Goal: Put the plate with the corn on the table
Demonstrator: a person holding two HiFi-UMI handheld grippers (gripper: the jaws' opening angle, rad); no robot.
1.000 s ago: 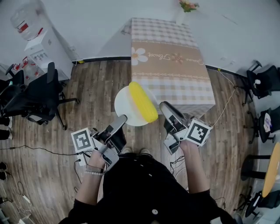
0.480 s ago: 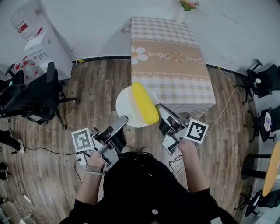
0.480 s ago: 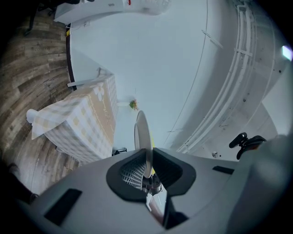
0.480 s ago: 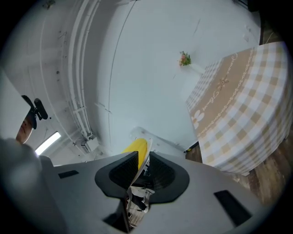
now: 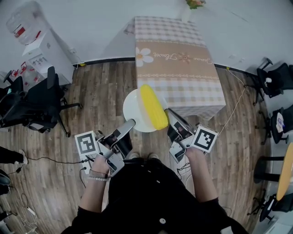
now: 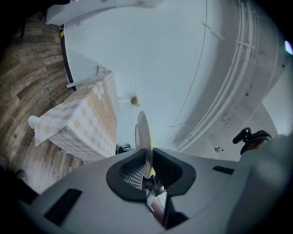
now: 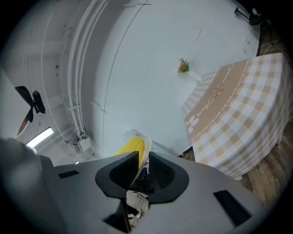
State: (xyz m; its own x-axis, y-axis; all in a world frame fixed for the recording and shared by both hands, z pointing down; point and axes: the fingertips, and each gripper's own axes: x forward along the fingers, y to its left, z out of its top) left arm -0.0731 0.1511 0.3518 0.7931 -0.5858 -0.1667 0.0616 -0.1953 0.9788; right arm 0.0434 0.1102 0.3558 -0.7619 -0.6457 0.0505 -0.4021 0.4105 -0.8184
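**Plate and corn held in mid-air, just short of the table**

The white plate [image 5: 133,111] hangs over the wooden floor [image 5: 98,91], just in front of the near left corner of the table [image 5: 178,68], and is not resting on it. A yellow cob of corn [image 5: 153,107] lies lengthwise across the plate's right half, toward the right gripper.

The head view shows the plate as a round, flat disc, with the left gripper [image 5: 128,124] on its near left rim and the right gripper [image 5: 170,114] at its near right rim. The gripper views add the grip itself. In the left gripper view the plate [image 6: 143,137] appears edge-on as a thin blade, and the left gripper [image 6: 147,157] has both pads pinched onto its rim. Only a sliver of corn [image 6: 151,141] shows behind it. In the right gripper view the right gripper [image 7: 143,167] is likewise clamped on the rim [image 7: 145,153], with the corn [image 7: 132,146] bulging just beyond the jaws.

The table wears a beige checked cloth with a daisy band. A small vase of flowers [image 5: 194,4] stands at its far edge. A water dispenser [image 5: 34,41] and black office chairs [image 5: 41,98] stand well off to the left. More chairs [image 5: 274,82] and a cable [image 5: 238,103] are at the right.
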